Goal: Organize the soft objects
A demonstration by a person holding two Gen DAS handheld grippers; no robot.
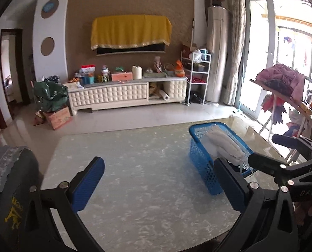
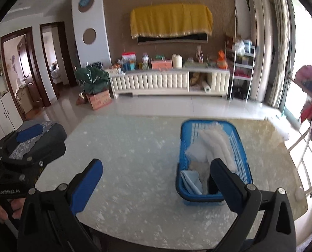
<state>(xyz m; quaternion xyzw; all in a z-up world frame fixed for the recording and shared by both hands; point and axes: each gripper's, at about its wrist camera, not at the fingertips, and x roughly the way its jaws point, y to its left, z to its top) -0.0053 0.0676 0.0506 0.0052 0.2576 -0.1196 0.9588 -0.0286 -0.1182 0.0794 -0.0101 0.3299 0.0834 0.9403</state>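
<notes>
A blue plastic basket [image 1: 200, 157] [image 2: 185, 145] stands on the right half of the marble table [image 1: 135, 168] [image 2: 135, 142]. White folded cloths [image 1: 225, 145] [image 2: 214, 142] and a light blue cloth [image 2: 192, 181] lie inside it. My left gripper [image 1: 158, 180] is open and empty above the table, left of the basket. My right gripper [image 2: 156, 180] is open and empty, its right finger [image 2: 227, 182] in front of the basket's near end. Each gripper shows at the edge of the other's view.
A grey patterned cushion or chair back [image 1: 7, 172] [image 2: 38, 140] sits at the table's left edge. A rack with clothes [image 1: 282, 84] stands at the right by the window. A TV cabinet [image 1: 126, 92] lines the far wall across open floor.
</notes>
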